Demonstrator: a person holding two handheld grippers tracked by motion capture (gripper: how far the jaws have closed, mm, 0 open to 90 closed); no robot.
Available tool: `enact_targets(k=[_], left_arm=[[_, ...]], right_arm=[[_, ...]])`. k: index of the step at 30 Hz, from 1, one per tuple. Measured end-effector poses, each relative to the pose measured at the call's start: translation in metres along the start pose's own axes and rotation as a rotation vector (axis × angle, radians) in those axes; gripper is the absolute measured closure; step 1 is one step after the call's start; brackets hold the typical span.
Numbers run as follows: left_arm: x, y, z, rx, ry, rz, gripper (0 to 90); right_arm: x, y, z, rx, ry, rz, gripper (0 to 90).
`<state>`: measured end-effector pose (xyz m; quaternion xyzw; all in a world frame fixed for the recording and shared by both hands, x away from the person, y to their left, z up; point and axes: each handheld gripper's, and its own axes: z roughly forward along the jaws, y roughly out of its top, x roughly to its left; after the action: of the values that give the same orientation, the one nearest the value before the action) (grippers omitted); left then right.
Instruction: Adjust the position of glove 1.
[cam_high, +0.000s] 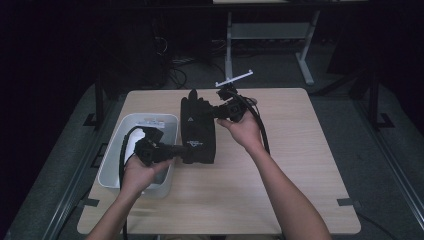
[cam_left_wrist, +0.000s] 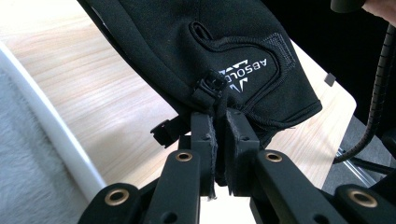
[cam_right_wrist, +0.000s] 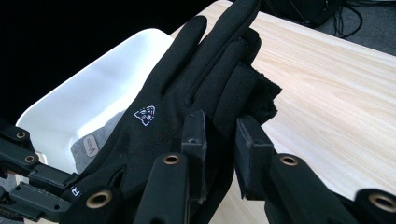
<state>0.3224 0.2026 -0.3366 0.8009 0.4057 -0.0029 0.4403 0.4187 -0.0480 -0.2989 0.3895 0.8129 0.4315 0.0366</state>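
You have the black glove stretched between both tools at the centre of the high view, just right of the white bin. Your left gripper is pinched tight on the cuff edge by the small clip, and your right gripper is closed on the thumb-side fabric, its jaws a little apart around the bunched cloth. This looks like the carrying or positioning step; next, keep both grips firm and move together, probably toward the bin.
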Motion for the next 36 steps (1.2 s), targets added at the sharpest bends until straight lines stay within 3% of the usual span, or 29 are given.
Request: enact_targets(k=[6, 17, 36], left_arm=[[0.008, -0.006, -0.007, 0.007, 0.007, 0.004, 83.6], [0.026, -0.019, -0.030, -0.012, 0.029, -0.030, 83.7], [0.054, -0.042, -0.065, -0.001, 0.095, -0.077, 83.7]], right_arm=[[0.006, 0.003, 0.009, 0.001, 0.012, -0.003, 75.3], [0.024, 0.012, 0.031, -0.002, 0.042, -0.022, 75.2], [0.052, 0.023, 0.078, 0.013, 0.107, 0.003, 75.2]])
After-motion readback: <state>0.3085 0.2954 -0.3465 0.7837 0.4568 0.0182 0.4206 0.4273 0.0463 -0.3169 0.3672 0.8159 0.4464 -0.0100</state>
